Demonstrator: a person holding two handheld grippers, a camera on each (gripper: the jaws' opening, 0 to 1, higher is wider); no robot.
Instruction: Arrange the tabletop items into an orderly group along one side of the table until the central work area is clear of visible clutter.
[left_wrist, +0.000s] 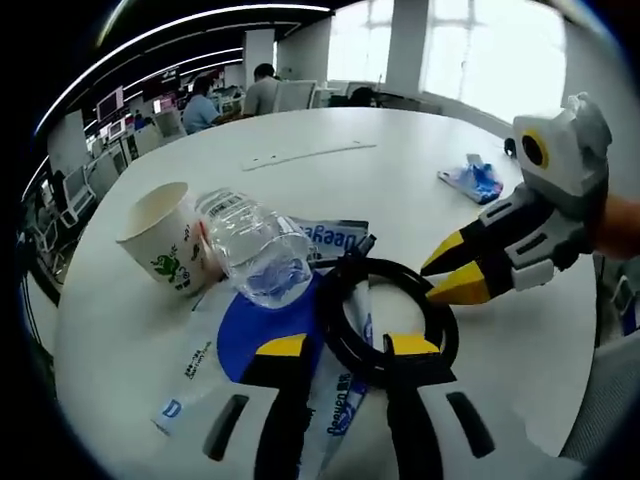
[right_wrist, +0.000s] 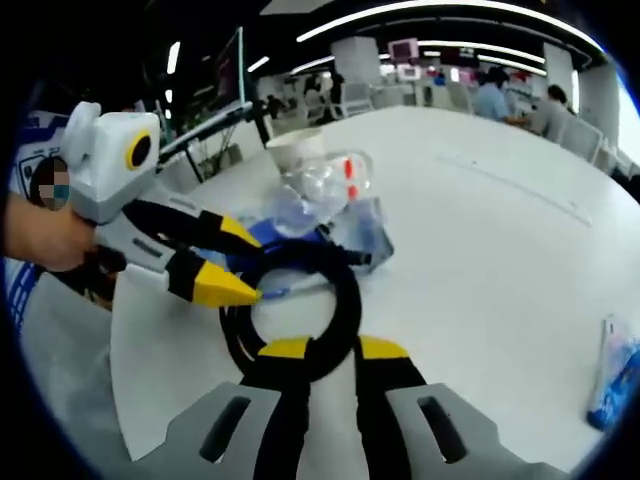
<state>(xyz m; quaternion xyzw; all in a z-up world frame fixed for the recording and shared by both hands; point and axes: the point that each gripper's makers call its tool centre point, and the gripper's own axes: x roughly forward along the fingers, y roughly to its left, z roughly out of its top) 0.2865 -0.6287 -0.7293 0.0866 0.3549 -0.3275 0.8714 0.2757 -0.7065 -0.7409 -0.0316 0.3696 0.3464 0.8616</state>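
Observation:
A black ring (left_wrist: 447, 322) lies on the white round table (left_wrist: 300, 125), partly on blue-and-white packets (left_wrist: 235, 345). My left gripper (left_wrist: 347, 345) is open, its jaws standing either side of the ring's near arc. My right gripper (left_wrist: 430, 283) comes in from the right, its yellow tips slightly apart at the ring's far rim. In the right gripper view the ring (right_wrist: 347, 290) sits just ahead of my open right gripper (right_wrist: 335, 350), and the left gripper (right_wrist: 248, 263) reaches it from the left. A clear bottle (left_wrist: 255, 250) and a paper cup (left_wrist: 165, 240) lie beside the packets.
A blue wrapper (left_wrist: 472, 182) and a thin white strip (left_wrist: 305, 155) lie farther out on the table. The wrapper (right_wrist: 612, 375) is at the right edge in the right gripper view. People sit at desks beyond the table. A hand (right_wrist: 45, 245) holds the left gripper.

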